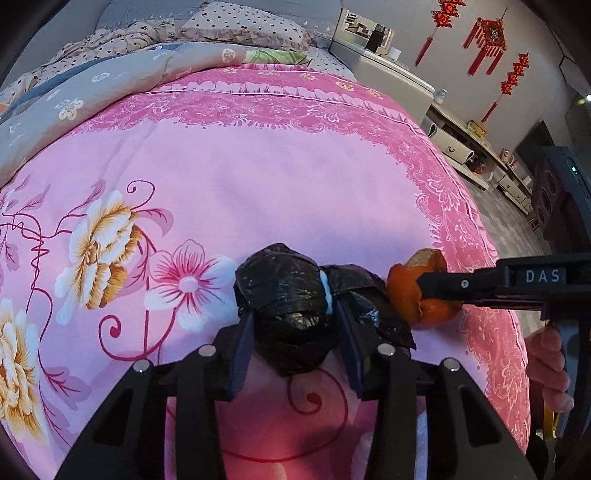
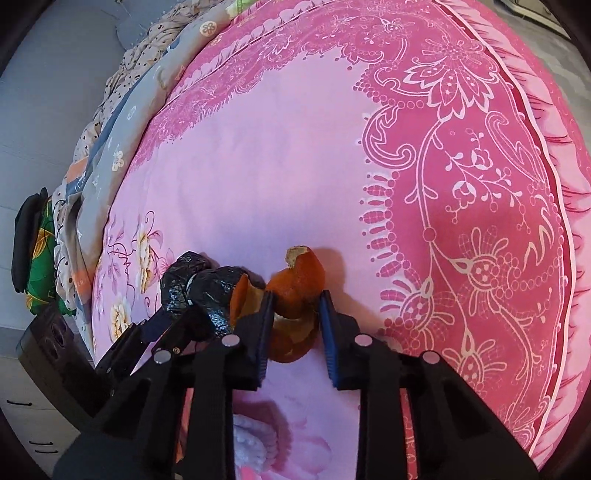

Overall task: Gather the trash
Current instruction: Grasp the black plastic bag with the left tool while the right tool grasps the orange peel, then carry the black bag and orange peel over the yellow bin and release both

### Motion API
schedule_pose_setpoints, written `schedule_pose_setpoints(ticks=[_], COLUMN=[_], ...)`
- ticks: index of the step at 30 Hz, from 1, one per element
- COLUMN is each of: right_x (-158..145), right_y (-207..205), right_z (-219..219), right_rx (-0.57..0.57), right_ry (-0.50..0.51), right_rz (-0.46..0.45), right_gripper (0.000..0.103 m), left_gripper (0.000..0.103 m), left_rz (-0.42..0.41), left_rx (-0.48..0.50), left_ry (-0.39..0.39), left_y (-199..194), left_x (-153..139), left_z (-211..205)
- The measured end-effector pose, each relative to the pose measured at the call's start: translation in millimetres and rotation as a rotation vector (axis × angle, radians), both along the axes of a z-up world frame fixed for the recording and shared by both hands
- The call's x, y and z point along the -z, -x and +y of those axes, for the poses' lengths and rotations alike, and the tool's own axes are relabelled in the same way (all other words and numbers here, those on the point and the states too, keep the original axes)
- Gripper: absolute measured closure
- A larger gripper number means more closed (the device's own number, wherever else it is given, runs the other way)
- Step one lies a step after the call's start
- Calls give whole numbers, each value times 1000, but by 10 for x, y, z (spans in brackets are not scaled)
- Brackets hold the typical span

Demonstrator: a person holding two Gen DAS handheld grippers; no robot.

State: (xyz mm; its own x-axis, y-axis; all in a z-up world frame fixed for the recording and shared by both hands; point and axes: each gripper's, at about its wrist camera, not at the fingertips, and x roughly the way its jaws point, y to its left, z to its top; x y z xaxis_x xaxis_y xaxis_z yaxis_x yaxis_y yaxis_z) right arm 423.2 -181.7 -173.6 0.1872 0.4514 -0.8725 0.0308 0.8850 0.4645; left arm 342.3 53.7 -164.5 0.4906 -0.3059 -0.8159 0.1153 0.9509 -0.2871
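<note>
A crumpled black plastic bag (image 1: 286, 299) sits between the fingers of my left gripper (image 1: 295, 325), which is shut on it just above the pink flowered bedspread (image 1: 258, 184). An orange peel (image 1: 413, 291) is right beside the bag, and my right gripper (image 1: 424, 286) reaches in from the right, shut on it. In the right wrist view the orange peel (image 2: 295, 295) sits between the blue pads of my right gripper (image 2: 295, 314), with the black bag (image 2: 199, 291) and my left gripper (image 2: 173, 317) touching close on its left.
A grey quilt (image 1: 110, 81) and dotted pillows (image 1: 240, 26) lie at the bed's far end. A white cabinet (image 1: 391, 74) and low shelves (image 1: 480, 147) stand along the right wall. A dark speaker (image 2: 48, 343) stands by the bed's left side.
</note>
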Motion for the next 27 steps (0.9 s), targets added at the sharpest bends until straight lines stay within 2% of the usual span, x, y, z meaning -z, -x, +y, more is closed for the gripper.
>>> schedule_pose_setpoints(ticks=[3, 7, 18, 27], right_x=[-28, -101, -390, -718], right_y=[24, 94, 376, 804], right_z=[0, -43, -237, -514], right_rx=[-8, -13, -5, 1], right_ry=[7, 10, 17, 18], right_rz=[-17, -44, -106, -172], right_gripper=[88, 91, 91, 91], left_gripper=[71, 74, 74, 74], left_rz=[-5, -12, -47, -73], left_rx=[-9, -18, -27, -41], left_ry=[15, 25, 16, 11], left_y=[30, 83, 344, 623], left_x=[-22, -71, -339, -554], left_z=[27, 64, 164, 195])
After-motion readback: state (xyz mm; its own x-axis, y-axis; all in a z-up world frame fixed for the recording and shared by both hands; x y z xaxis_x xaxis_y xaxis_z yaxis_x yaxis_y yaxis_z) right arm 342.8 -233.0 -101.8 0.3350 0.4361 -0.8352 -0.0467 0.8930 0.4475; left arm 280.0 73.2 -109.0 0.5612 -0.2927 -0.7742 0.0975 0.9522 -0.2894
